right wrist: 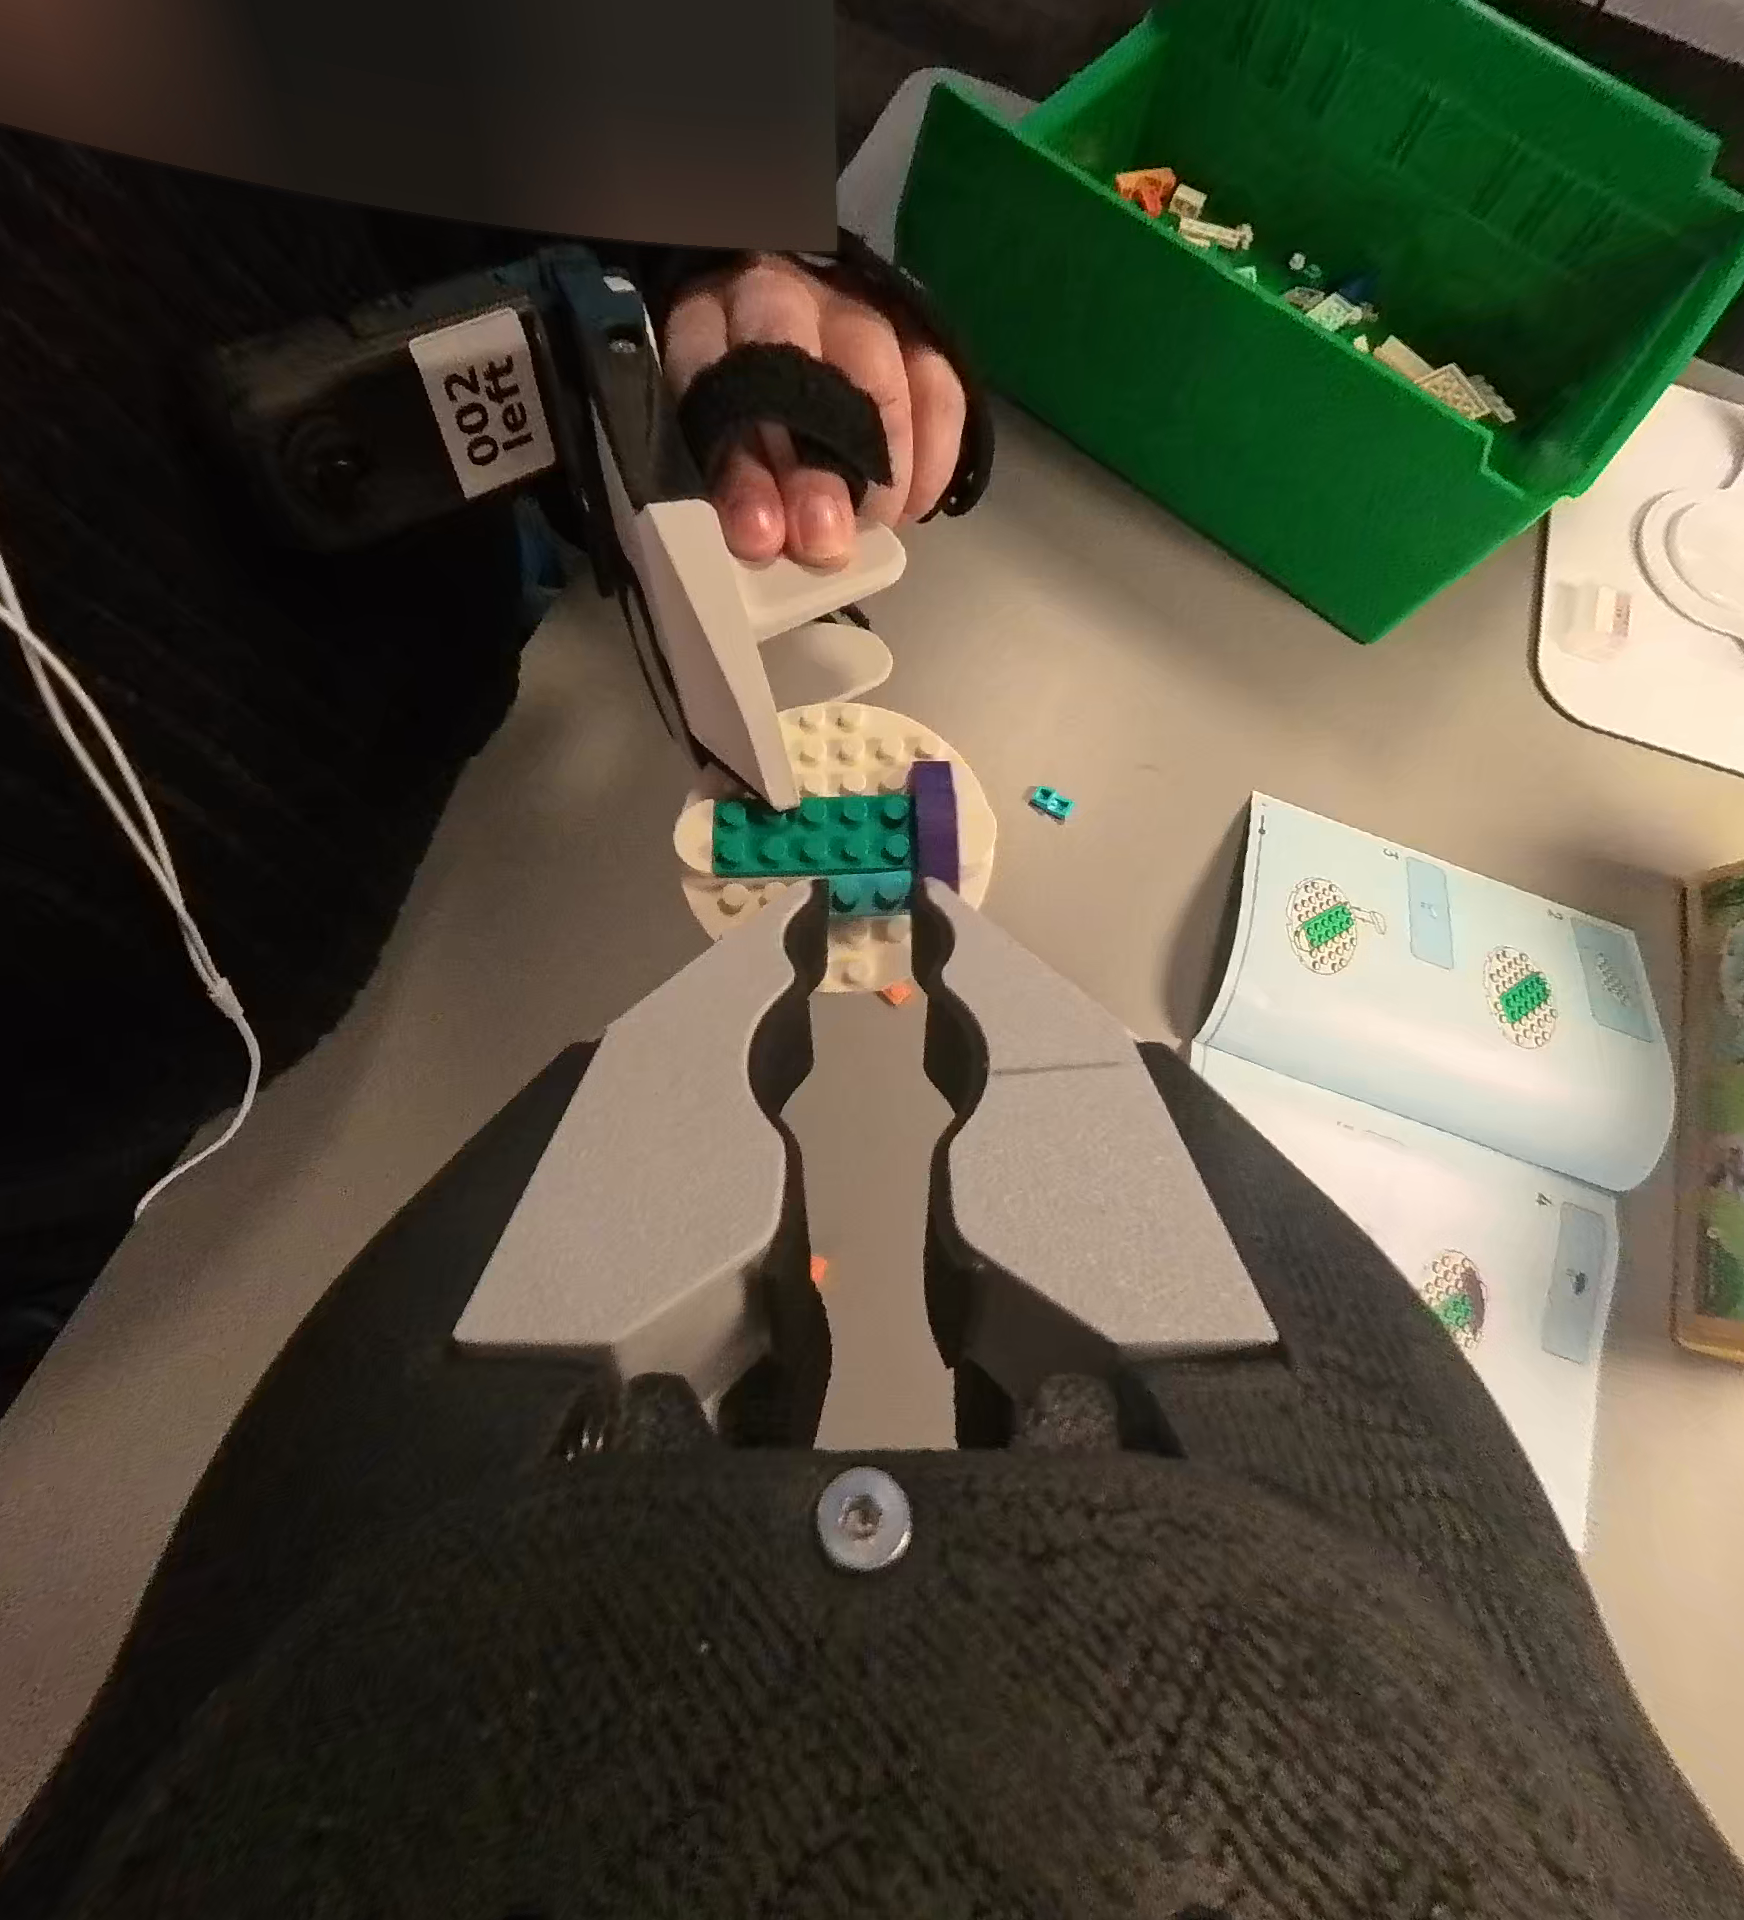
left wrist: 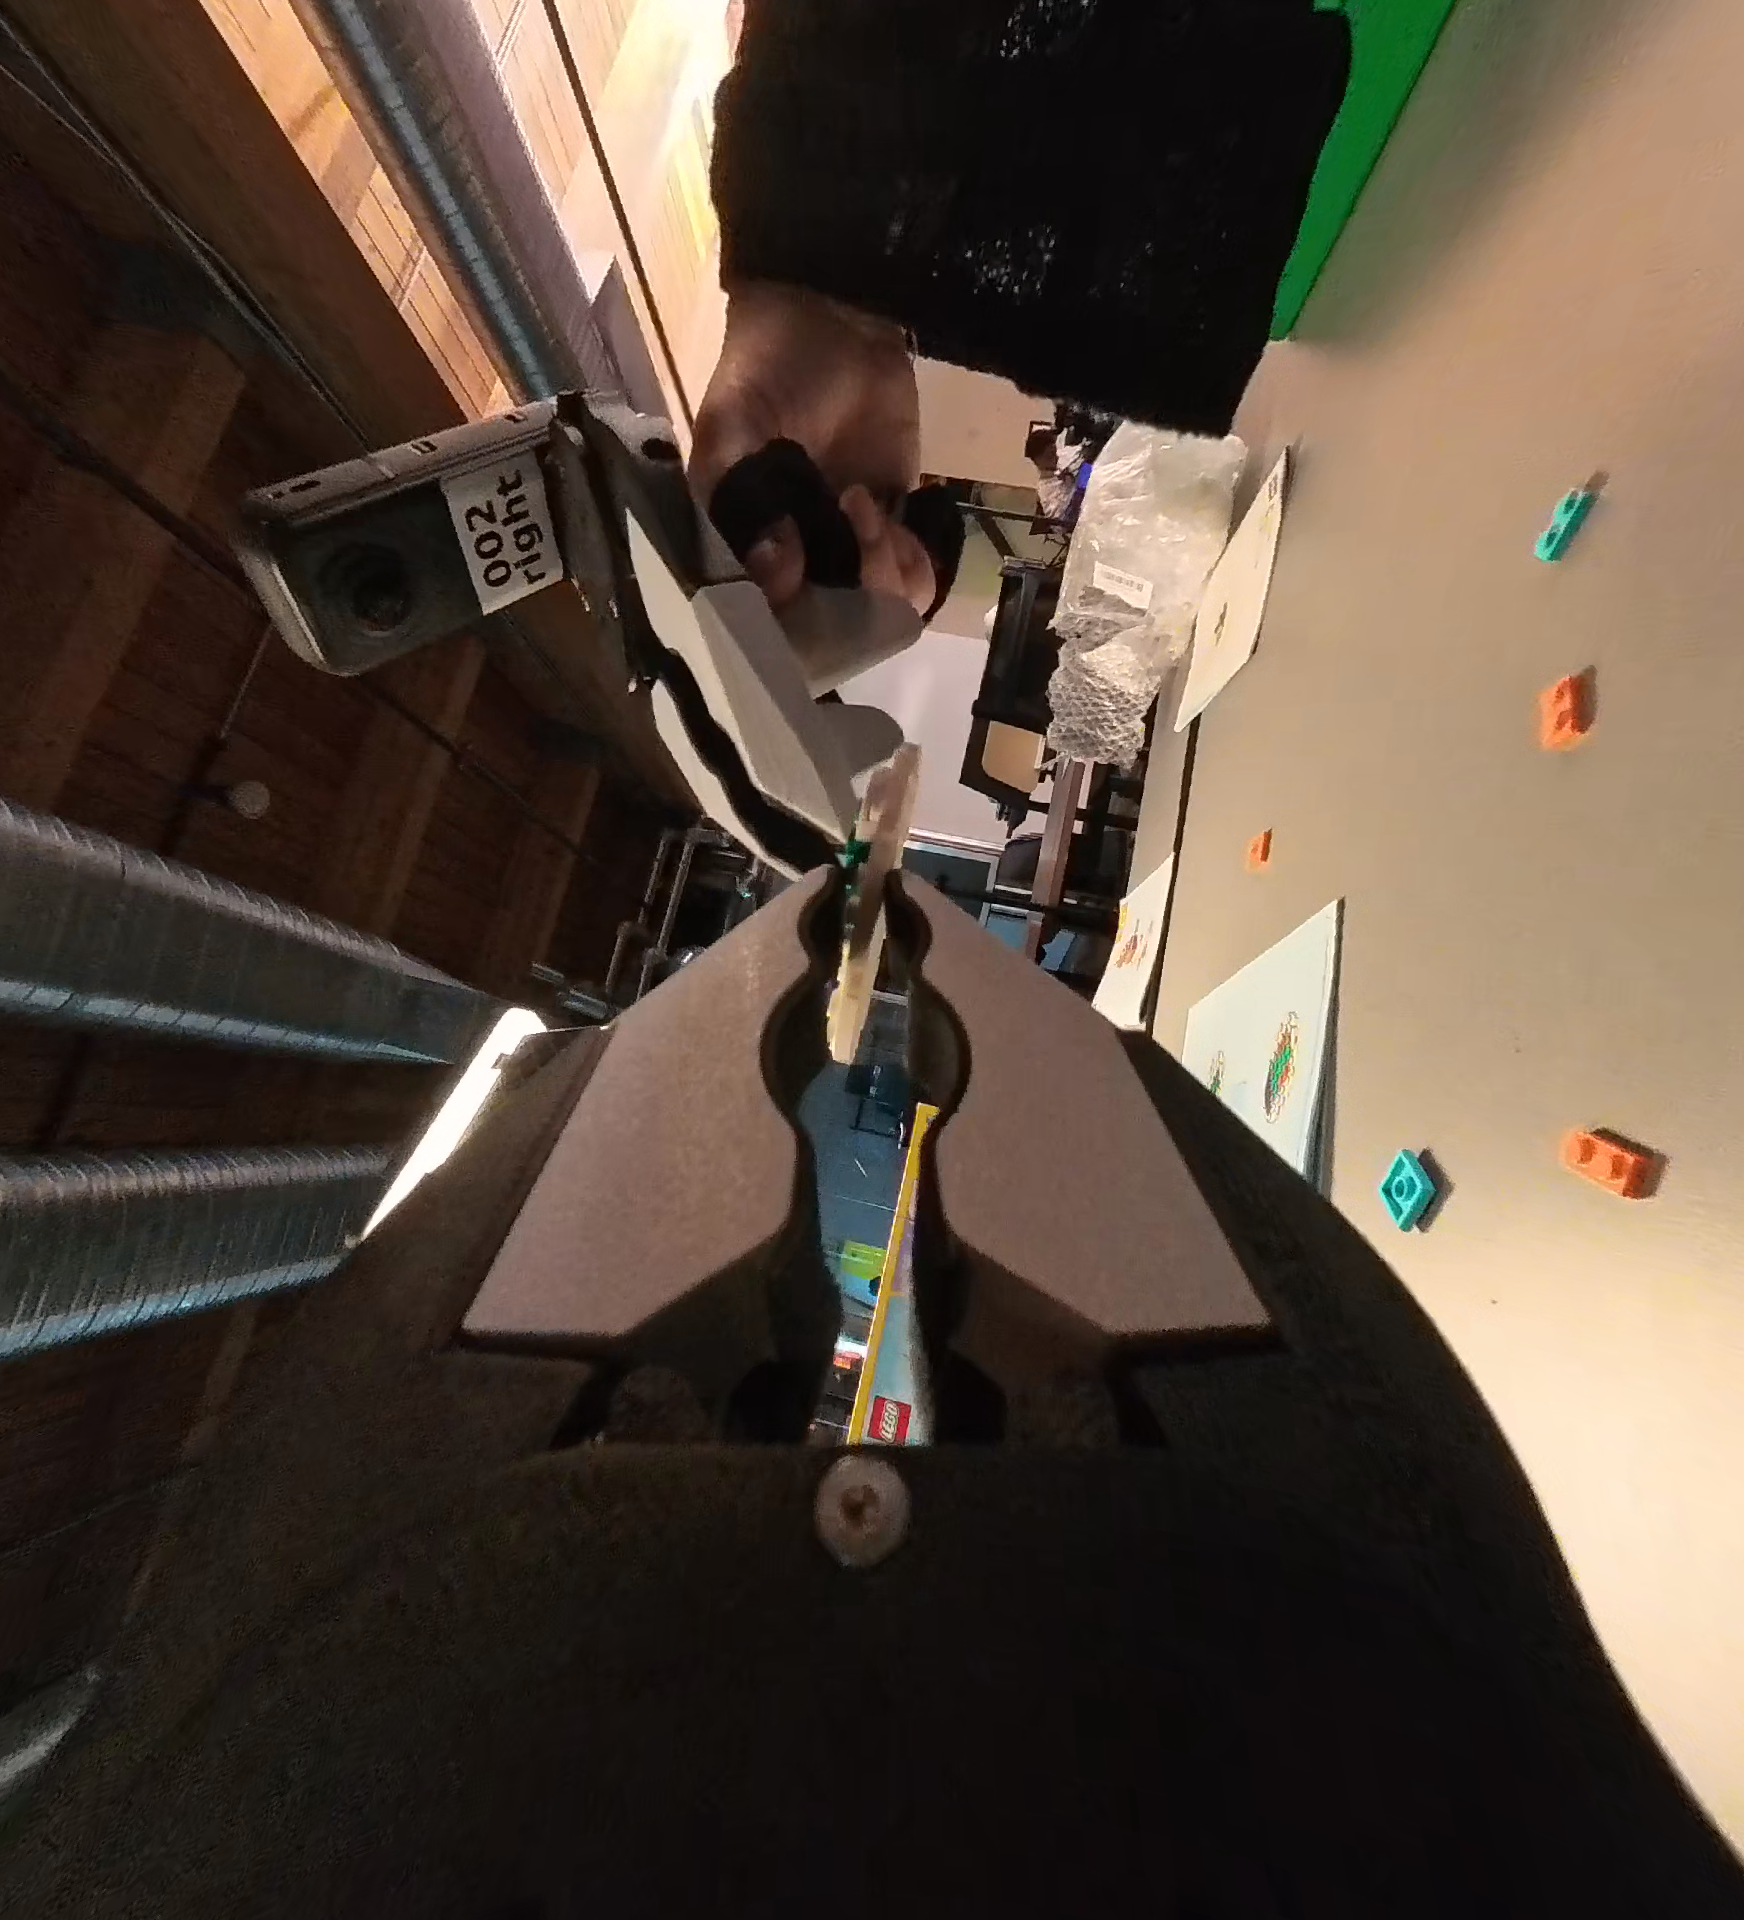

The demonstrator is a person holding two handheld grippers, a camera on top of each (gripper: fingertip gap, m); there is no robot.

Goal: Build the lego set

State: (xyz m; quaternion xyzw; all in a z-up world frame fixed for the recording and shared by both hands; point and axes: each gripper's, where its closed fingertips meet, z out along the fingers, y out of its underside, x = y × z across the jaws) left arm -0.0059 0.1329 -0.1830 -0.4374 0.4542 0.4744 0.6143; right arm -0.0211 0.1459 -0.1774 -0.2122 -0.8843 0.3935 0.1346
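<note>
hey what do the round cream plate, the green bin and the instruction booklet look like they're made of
Round cream plate: hard moulded plastic, slightly glossy, with rows of studs.
Green bin: rigid plastic, looking matte; fine ridged lines on its walls suggest 3D printing, though I can't be sure.
Instruction booklet: thin printed paper with a faint sheen; its open pages curl and arch.

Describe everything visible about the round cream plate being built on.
The round cream plate is a studded plastic disc, held off the table and seen edge-on in the left wrist view. A green brick, a smaller teal brick and a purple piece sit on it. The left gripper clamps its rim; the right gripper closes on the teal brick.
</note>
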